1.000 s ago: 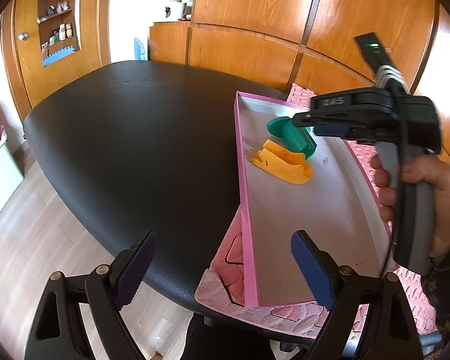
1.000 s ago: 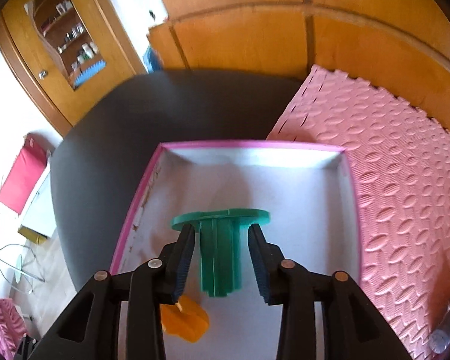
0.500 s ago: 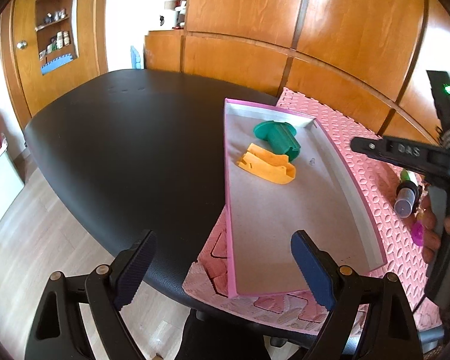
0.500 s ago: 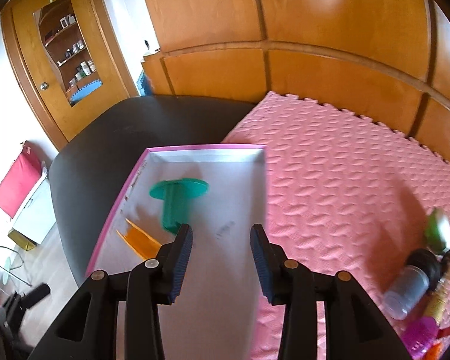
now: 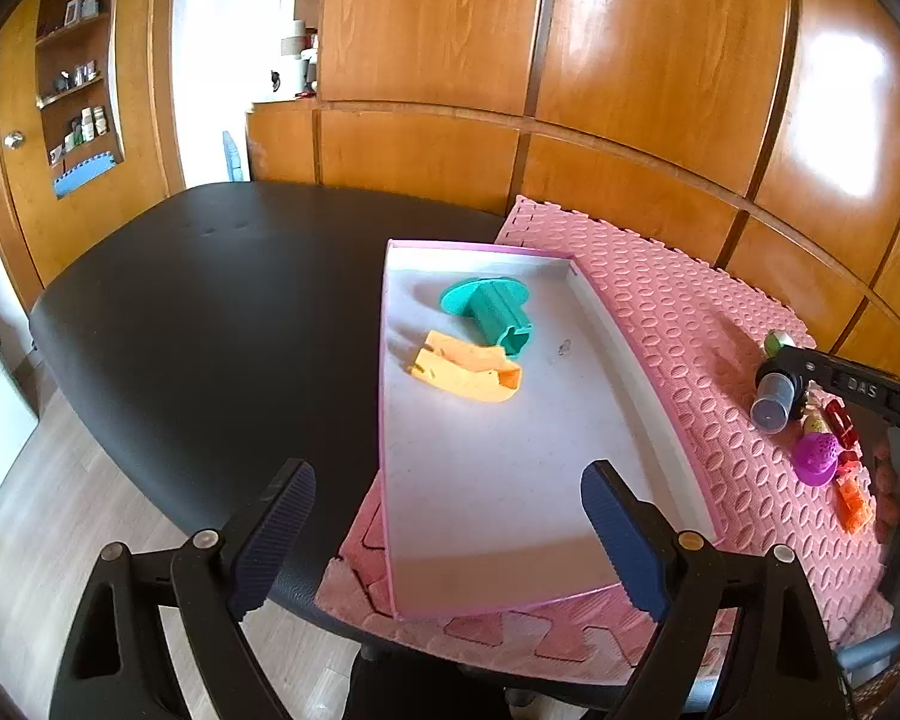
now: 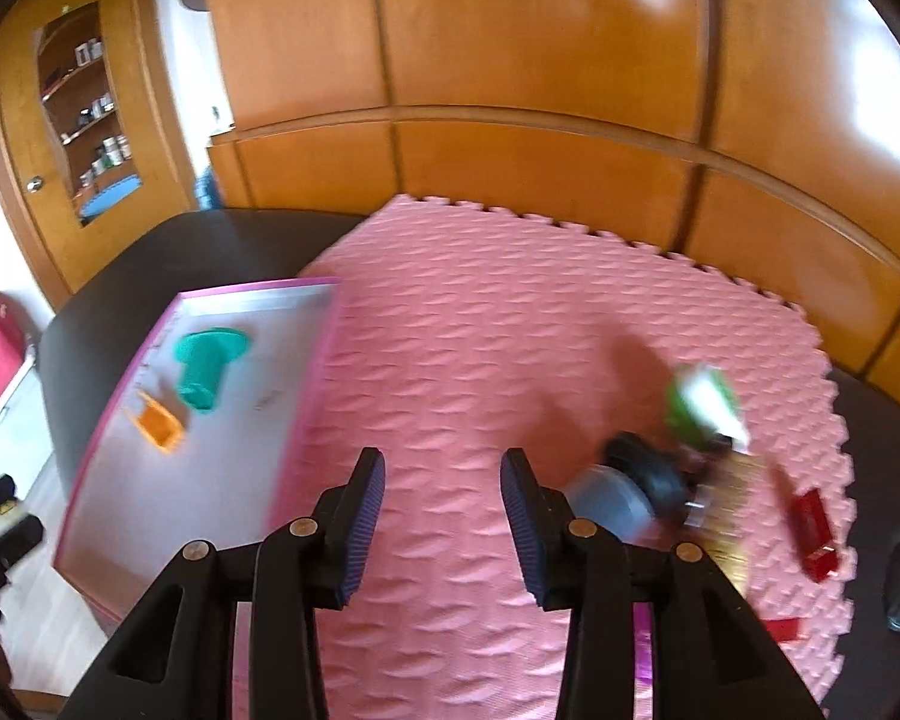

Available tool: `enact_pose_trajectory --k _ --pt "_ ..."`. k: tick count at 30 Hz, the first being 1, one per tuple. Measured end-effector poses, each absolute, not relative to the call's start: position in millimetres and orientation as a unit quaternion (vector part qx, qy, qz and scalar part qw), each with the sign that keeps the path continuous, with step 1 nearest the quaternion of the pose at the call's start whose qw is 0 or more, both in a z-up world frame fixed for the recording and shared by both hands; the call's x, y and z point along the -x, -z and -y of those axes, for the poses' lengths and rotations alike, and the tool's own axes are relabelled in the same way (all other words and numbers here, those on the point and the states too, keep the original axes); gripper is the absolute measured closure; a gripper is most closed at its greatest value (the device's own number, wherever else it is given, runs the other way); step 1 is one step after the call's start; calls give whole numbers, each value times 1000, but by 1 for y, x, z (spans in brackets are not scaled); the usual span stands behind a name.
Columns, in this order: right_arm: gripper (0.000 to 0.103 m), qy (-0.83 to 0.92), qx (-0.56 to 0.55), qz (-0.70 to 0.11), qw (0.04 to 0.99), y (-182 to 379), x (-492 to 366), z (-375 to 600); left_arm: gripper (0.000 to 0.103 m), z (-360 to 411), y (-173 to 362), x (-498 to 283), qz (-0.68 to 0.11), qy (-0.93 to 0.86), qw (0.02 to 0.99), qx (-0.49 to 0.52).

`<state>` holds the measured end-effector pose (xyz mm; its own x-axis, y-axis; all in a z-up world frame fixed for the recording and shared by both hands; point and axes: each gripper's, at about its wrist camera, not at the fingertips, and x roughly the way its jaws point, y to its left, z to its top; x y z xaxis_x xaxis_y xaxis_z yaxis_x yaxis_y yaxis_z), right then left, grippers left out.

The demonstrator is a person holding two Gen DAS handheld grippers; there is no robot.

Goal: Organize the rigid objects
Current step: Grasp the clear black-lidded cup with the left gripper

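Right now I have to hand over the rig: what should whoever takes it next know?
Left gripper: jaws wide, nothing in them, above the near end of the pink tray.
Right gripper: jaws narrowly apart, nothing in them, over the pink foam mat.
Done: green spool and orange part lie in the tray.
Left: grey cylinder, magenta piece, red piece and other small items on the mat.

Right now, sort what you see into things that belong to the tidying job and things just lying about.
Job:
- pink-edged tray
- green flanged part, in the tray
- orange part, in the tray
- loose pile on the pink foam mat: grey-capped bottle, purple piece, red pieces

Lying about:
- black table
- wall shelves
- wood panelling
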<state>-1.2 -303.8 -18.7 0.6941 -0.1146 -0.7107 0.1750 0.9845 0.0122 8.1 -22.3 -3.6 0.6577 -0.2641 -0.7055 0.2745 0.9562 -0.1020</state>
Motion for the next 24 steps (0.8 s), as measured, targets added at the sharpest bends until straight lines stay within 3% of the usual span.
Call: enact_pose_trajectory --k 7,19,24 --pt "63 154 -71 -368 914 17 38 369 16 45 -4 -8 -378 180 907 -31" --pt "63 290 -231 -331 868 47 102 480 16 130 -17 2 -369 282 880 -99" --pt "63 279 -251 -318 871 42 109 481 24 176 -12 4 -373 319 863 -124"
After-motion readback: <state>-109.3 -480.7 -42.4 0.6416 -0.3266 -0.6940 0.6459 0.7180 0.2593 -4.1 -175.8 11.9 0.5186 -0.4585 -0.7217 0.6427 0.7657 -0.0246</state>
